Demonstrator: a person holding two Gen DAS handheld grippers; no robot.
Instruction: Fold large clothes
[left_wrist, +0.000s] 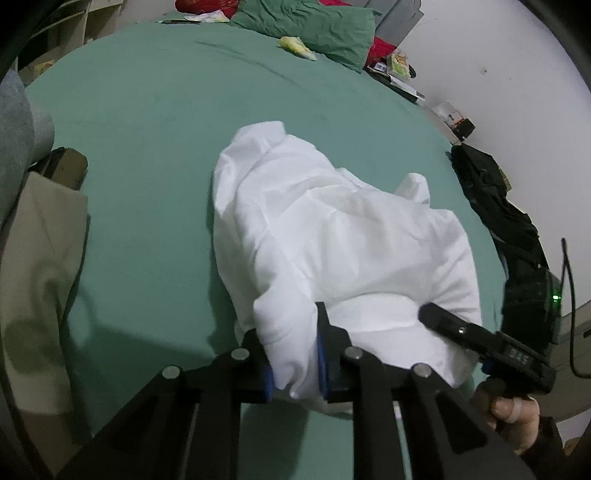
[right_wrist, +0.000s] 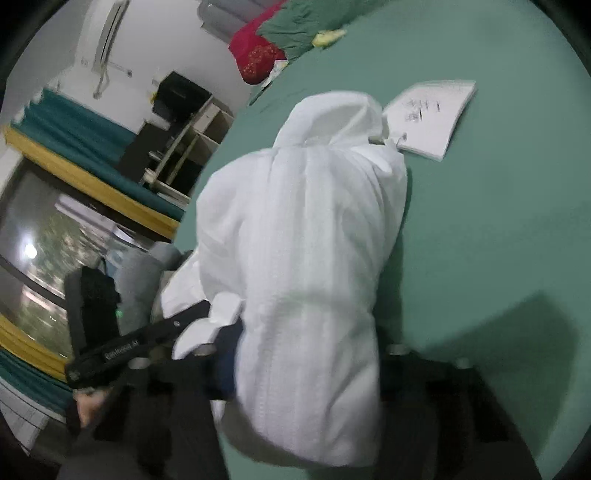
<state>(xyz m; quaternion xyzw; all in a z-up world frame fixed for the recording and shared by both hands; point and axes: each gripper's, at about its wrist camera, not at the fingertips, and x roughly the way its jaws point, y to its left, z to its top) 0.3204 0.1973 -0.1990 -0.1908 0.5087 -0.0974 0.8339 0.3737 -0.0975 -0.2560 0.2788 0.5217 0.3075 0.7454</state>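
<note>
STEP: garment (left_wrist: 332, 236) bunched on bed (left_wrist: 147, 129), near edge pinched by left gripper (left_wrist: 295, 354), jaws clamped on cloth | right gripper (right_wrist: 306, 369) buried in cloth, jaw state cannot be told | NEXT: edge to be lifted and spread flat.

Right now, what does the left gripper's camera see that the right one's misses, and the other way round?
Only the left view shows the beige cloth at the bed's edge and the black bag by the wall. Only the right view shows the notepad and the window. Both show the white garment on the green bed, the green pillow, and each gripper, left gripper and right gripper, pinching the cloth.
</note>
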